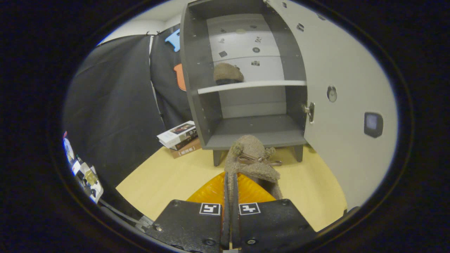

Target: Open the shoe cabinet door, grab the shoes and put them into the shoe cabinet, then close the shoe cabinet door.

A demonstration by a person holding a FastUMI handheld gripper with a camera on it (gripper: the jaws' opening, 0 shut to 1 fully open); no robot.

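Gripper (230,182): lower centre, fingers clamped on the heel edge of a fuzzy tan shoe (251,158).
Cabinet (246,88): upper centre, on the table (168,179), door (344,105) swung open at right.
Second shoe (227,73): on the middle shelf (251,85).
Books (179,138): stacked left of the cabinet.
Orange object (211,191): beneath the held shoe.

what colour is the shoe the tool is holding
Fuzzy tan-brown, with a small brown bow; the shoe shows in the gripper view, pinched by the tool.
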